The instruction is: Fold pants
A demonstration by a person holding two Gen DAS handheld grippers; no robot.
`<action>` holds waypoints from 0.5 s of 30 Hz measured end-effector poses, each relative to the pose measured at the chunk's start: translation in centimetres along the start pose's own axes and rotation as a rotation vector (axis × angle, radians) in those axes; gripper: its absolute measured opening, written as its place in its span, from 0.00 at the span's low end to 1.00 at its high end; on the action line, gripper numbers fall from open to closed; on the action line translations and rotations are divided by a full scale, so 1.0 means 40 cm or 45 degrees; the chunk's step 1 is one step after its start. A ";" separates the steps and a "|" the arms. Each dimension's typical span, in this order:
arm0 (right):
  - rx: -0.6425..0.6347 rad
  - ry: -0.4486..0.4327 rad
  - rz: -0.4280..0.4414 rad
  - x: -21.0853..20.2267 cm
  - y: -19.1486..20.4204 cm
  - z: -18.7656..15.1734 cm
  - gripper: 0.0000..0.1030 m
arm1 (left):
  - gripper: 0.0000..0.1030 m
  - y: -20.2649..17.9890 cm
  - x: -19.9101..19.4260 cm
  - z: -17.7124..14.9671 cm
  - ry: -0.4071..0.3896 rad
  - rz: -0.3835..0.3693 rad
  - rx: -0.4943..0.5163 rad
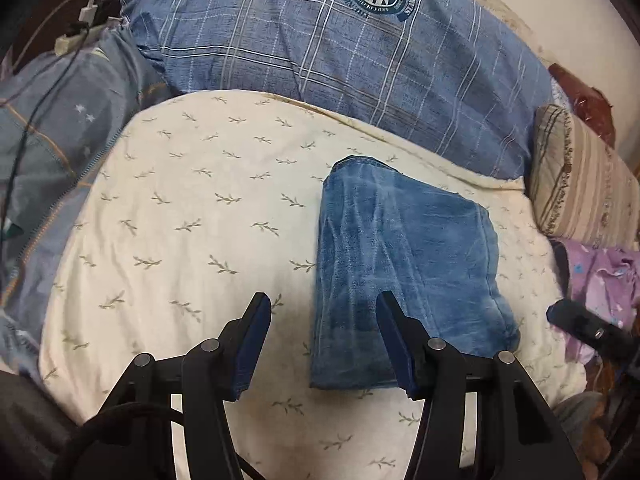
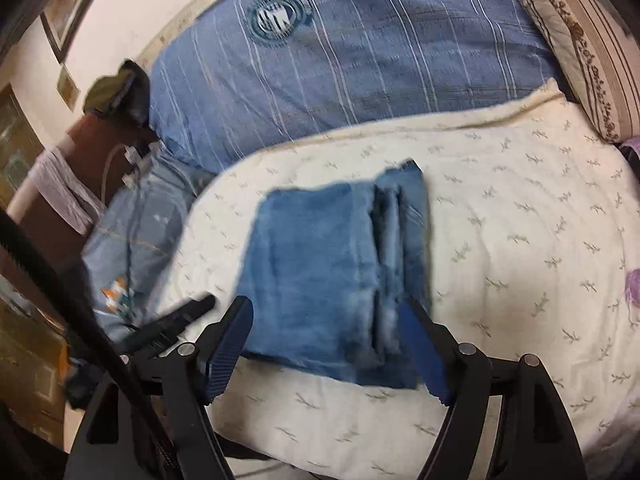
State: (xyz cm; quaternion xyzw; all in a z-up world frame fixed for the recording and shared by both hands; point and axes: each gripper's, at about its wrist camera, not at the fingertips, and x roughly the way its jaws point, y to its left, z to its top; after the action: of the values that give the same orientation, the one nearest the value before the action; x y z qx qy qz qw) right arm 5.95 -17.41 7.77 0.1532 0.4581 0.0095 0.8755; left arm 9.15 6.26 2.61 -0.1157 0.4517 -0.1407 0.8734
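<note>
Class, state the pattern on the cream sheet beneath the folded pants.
Small olive leafy sprigs scattered over the cream sheet; clearest in the left wrist view.

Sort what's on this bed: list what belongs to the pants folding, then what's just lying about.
Belongs to the job:
folded blue pants
left claw, open
right claw, open

Lying about:
blue plaid pillow
striped cushion
purple garment
power strip

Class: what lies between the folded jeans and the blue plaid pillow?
Only bare cream sheet separates the folded jeans from the blue plaid pillow, seen in both wrist views.
</note>
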 end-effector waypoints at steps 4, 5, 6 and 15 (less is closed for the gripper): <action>0.095 0.053 0.148 -0.003 -0.025 0.014 0.75 | 0.51 -0.025 -0.105 0.024 -0.008 -0.017 -0.096; 0.110 0.041 0.185 -0.015 -0.029 0.018 0.75 | 0.51 -0.038 -0.144 0.031 -0.022 -0.026 -0.118; 0.124 0.030 0.210 -0.026 -0.033 0.022 0.75 | 0.52 -0.049 -0.179 0.036 -0.040 -0.014 -0.123; 0.211 0.060 0.293 -0.052 -0.083 0.004 0.76 | 0.53 -0.172 -0.273 -0.009 -0.126 0.004 -0.002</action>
State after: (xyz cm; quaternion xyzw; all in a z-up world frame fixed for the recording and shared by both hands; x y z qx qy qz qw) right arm 4.48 -20.94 8.60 0.2763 0.4571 0.0753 0.8420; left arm 1.87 3.63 12.93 -0.1224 0.4081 -0.1333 0.8948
